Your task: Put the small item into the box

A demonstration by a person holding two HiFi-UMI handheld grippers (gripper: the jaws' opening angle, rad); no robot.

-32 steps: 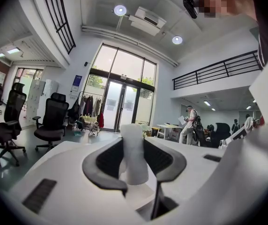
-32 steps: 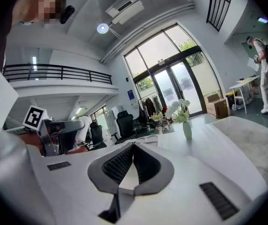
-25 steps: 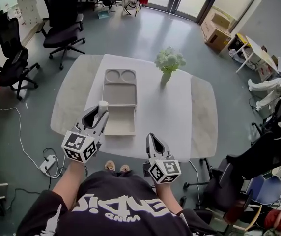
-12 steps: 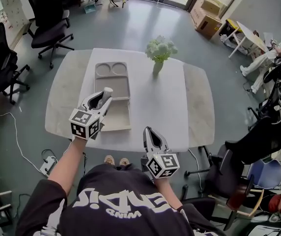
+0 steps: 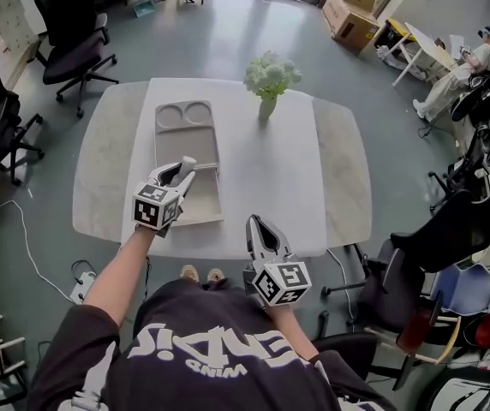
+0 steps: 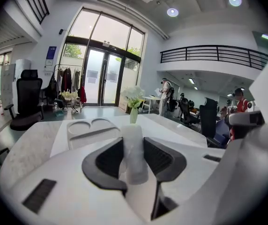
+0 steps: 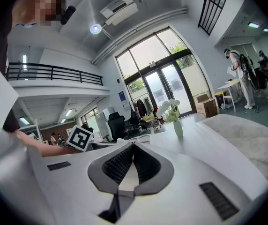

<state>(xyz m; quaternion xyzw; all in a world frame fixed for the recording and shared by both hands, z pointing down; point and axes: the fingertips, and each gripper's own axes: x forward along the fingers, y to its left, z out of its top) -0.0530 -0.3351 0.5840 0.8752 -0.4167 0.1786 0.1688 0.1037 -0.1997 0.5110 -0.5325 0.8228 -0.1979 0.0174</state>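
My left gripper (image 5: pixel 185 166) is shut on a small white cylinder (image 5: pixel 189 161) and holds it above the near half of the beige box (image 5: pixel 185 144) on the white table (image 5: pixel 279 178). In the left gripper view the small white cylinder (image 6: pixel 134 150) stands upright between the dark pads (image 6: pixel 107 159), with the box's far compartments (image 6: pixel 93 128) beyond it. My right gripper (image 5: pixel 255 227) is at the table's near edge, jaws closed together with nothing between them, as in the right gripper view (image 7: pixel 133 154).
A vase of white flowers (image 5: pixel 269 82) stands at the far middle of the table. Office chairs (image 5: pixel 69 37) stand to the far left and a dark chair (image 5: pixel 438 247) at the right. A person (image 5: pixel 459 67) stands far right by a table.
My left gripper has carried the cylinder forward and to the right, from beside the box's near left corner to over its near half. The right gripper has barely moved.
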